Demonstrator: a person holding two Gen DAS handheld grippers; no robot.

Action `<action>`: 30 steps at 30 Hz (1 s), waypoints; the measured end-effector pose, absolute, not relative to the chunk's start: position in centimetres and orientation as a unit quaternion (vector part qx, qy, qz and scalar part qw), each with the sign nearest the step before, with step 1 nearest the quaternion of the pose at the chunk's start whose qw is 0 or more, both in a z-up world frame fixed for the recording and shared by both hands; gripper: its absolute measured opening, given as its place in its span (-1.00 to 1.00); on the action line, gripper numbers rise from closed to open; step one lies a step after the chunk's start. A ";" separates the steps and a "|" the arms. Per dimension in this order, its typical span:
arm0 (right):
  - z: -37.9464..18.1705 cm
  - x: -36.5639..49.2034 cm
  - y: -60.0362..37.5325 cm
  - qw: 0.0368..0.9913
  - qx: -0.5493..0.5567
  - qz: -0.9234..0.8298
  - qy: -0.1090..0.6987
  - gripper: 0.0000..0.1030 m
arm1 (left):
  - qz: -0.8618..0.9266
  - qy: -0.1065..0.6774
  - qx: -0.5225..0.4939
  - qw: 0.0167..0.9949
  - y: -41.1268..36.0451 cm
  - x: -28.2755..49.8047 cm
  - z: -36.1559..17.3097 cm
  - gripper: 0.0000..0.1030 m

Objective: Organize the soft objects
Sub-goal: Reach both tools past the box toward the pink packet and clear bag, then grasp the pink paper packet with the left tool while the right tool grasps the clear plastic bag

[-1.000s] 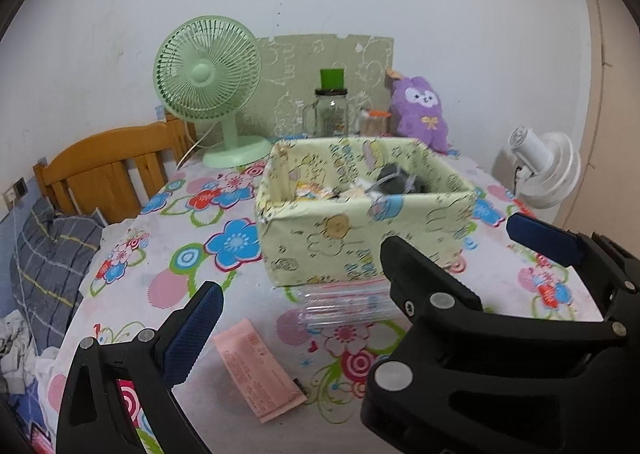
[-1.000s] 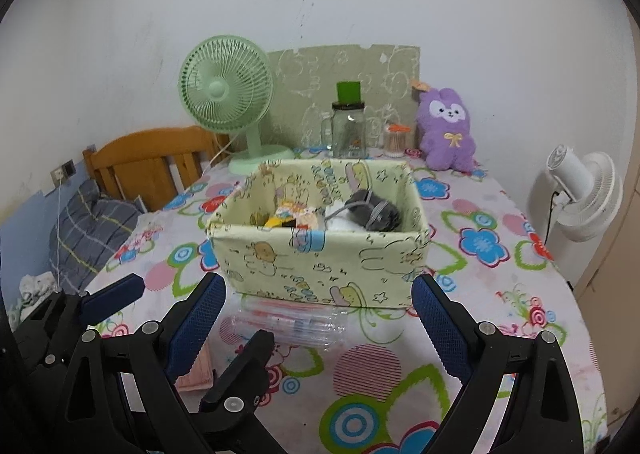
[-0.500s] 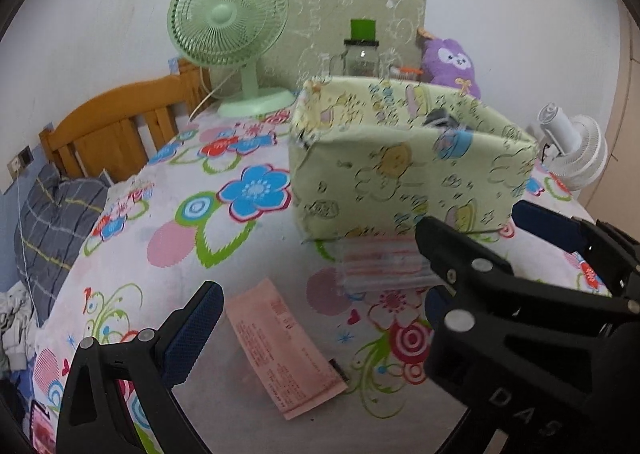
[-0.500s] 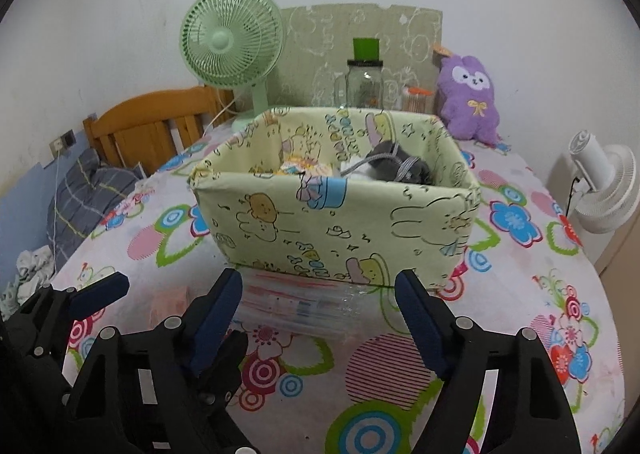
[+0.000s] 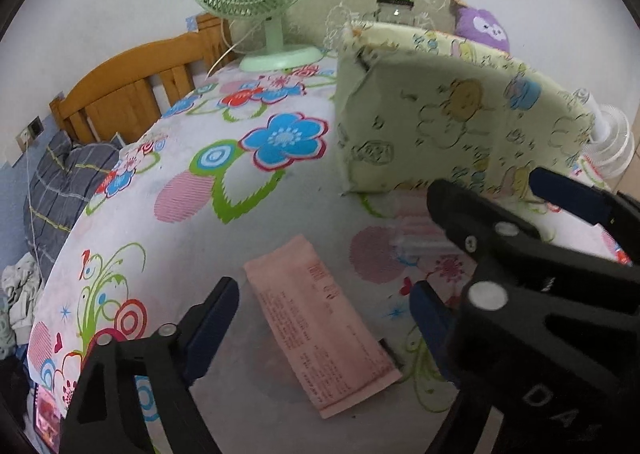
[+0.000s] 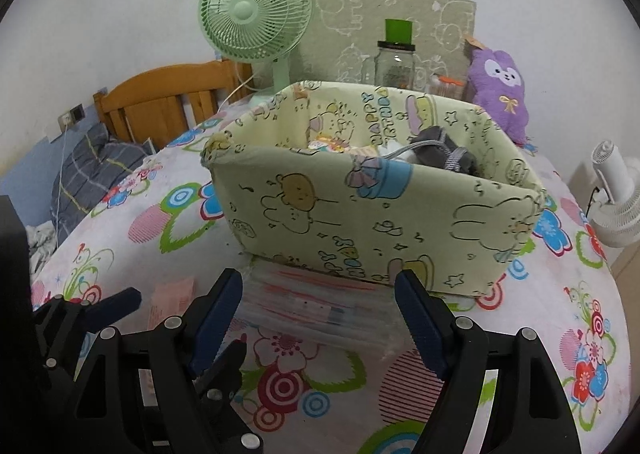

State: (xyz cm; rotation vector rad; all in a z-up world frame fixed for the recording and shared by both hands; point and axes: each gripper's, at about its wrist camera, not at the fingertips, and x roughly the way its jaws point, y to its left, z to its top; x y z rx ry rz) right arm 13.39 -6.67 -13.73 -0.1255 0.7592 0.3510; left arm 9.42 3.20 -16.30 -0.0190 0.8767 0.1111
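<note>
Two grippers hover low over a table (image 6: 568,294) covered in a glossy cloth printed with bright flowers and swirls. The left gripper (image 5: 324,314) has its blue-padded jaws closing, though they are apart with only a flat pink paper slip (image 5: 320,330) below and between them; the pads do not press it. The right gripper (image 6: 318,312) has jaws standing wide, and a clear plastic packet (image 6: 316,306) with pink and red print lies between the tips, not pinched.

That packet lies against the near wall of a soft fabric basket (image 6: 384,222), pale yellow-green with cartoon bears and rabbits, set near the middle of the table. Only the right wrist view looks over its rim: a grey knitted soft item (image 6: 440,152) and some colourful small packets lie inside. The left wrist view sees just the basket's outer wall (image 5: 440,110) and a frayed corner, but shows the pink slip whole, a long crumpled rectangle with faint print; the right view catches only its end (image 6: 172,298) beside the left gripper's black frame.

Along the far edge stand a green ribbed fan (image 6: 256,14), a glass jar (image 6: 394,66) with a green lid, and a fuzzy purple plush toy (image 6: 498,90). A white fan (image 6: 616,198) stands beyond the table's right edge, a wooden chair back (image 5: 136,90) beyond the left.
</note>
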 end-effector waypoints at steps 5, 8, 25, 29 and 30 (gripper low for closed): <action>-14.2 13.6 -6.2 0.906 -0.065 0.178 0.378 0.58 | 0.039 0.417 -0.023 0.908 3.2 8.8 -16.2 0.34; -14.4 13.7 -6.1 0.905 -0.068 0.179 0.381 0.58 | 0.029 0.413 -0.024 0.910 2.8 8.6 -16.1 0.11; -15.6 16.2 -5.9 0.889 -0.070 0.187 0.412 0.58 | 0.030 0.414 -0.022 0.910 2.7 10.4 -16.0 -0.21; -15.8 16.1 -5.8 0.884 -0.071 0.194 0.420 0.58 | 0.031 0.413 -0.019 0.910 2.7 10.5 -16.0 -0.21; -15.8 16.0 -5.9 0.884 -0.070 0.195 0.419 0.58 | 0.032 0.413 -0.016 0.910 2.6 10.5 -16.0 -0.21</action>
